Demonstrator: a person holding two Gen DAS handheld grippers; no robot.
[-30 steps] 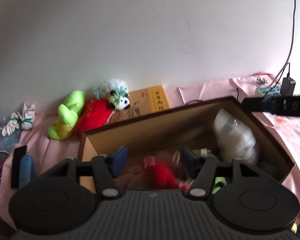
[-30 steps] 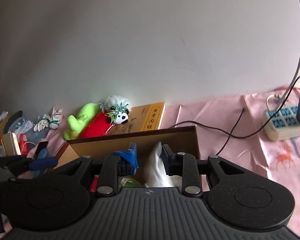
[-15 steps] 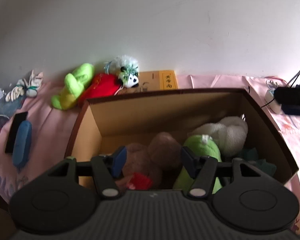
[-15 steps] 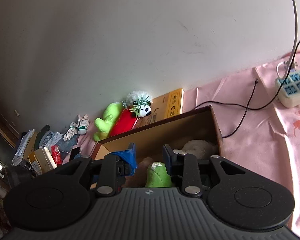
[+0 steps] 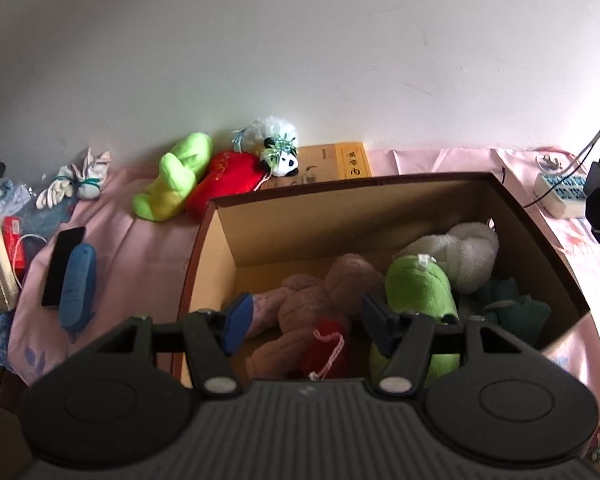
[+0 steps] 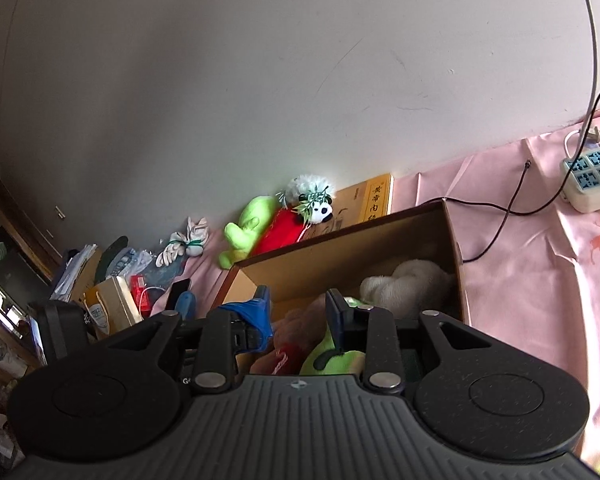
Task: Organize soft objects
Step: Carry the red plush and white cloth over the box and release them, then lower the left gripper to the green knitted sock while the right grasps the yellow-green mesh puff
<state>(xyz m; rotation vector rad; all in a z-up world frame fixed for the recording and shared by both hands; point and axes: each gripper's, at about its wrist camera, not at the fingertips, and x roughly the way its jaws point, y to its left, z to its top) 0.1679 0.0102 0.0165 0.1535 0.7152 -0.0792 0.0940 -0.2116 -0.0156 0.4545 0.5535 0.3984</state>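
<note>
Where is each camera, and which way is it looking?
Left wrist: on the left gripper, looking down into the cardboard box of plush toys; its open blue-padded fingers show.
Right wrist: on the right gripper, looking over the box toward the wall; its fingers show.
Both see the panda plush.

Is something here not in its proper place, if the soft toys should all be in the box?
Yes. Three soft toys lie outside the box, against the wall behind it: a green plush, a red one and a small panda. A tied pair of white gloves also lies loose on the pink cloth, further left.
</note>
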